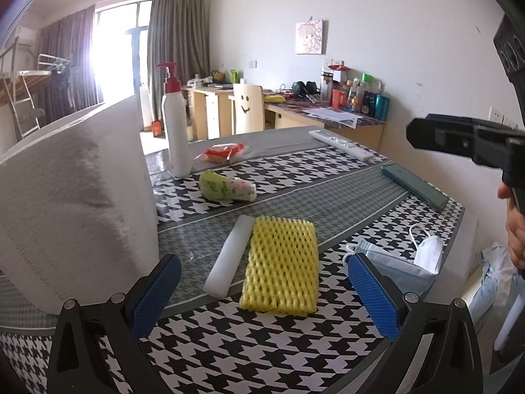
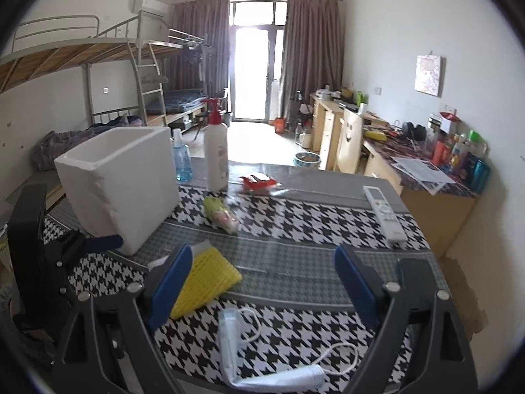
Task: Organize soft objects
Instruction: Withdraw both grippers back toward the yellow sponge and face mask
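Observation:
A yellow foam net sleeve (image 1: 280, 264) lies on the houndstooth table, with a white foam strip (image 1: 229, 256) along its left side. My left gripper (image 1: 262, 285) is open and empty, just in front of them. A white foam box (image 1: 72, 197) stands at the left. Face masks (image 1: 403, 256) lie to the right. A rolled green and pink sock (image 1: 226, 188) lies farther back. In the right wrist view, my right gripper (image 2: 262, 282) is open and empty above a face mask (image 2: 262, 354); the yellow sleeve (image 2: 206, 282), sock (image 2: 220, 213) and box (image 2: 121, 180) show.
A white pump bottle (image 1: 175, 128), a red snack packet (image 1: 223, 152), a white remote (image 1: 341, 144) and a dark green phone (image 1: 415, 185) lie on the table (image 1: 262, 344). A blue sanitizer bottle (image 2: 181, 161) stands behind the box. The table's right edge is near a wall.

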Available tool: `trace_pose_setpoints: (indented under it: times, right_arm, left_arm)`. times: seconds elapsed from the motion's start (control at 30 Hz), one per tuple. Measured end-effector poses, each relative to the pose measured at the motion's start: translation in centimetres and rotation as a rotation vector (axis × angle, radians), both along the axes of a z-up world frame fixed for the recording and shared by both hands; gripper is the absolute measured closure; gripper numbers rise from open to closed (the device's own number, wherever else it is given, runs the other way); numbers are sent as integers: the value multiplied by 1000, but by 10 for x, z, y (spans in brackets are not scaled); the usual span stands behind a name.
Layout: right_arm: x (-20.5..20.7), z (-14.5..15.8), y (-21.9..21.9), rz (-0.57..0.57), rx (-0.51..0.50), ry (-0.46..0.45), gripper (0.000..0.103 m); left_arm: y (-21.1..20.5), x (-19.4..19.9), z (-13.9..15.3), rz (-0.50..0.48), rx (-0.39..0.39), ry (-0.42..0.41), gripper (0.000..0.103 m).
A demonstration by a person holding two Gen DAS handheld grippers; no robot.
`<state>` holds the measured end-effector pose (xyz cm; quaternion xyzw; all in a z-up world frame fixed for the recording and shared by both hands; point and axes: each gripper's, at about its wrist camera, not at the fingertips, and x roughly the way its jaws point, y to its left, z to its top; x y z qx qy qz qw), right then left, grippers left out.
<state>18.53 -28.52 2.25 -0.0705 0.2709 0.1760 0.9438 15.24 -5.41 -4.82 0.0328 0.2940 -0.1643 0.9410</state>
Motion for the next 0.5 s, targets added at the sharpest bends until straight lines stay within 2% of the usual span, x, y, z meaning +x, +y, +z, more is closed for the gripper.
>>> trace_pose_setpoints:
  times: [0.23,0.37,0.5]
  right_arm:
    - [-13,-14,-15,-69,-21,27,12]
    - [-23,-25,-27,-85,15,71,12]
    - [-31,-36,-35,-129,9,95,12]
  left_arm:
    - [-5,5,-1,-22,1,8,1]
    - [-10,10,-4,-43,10,25,1]
    - [-15,15,-9,-54,34,41,1]
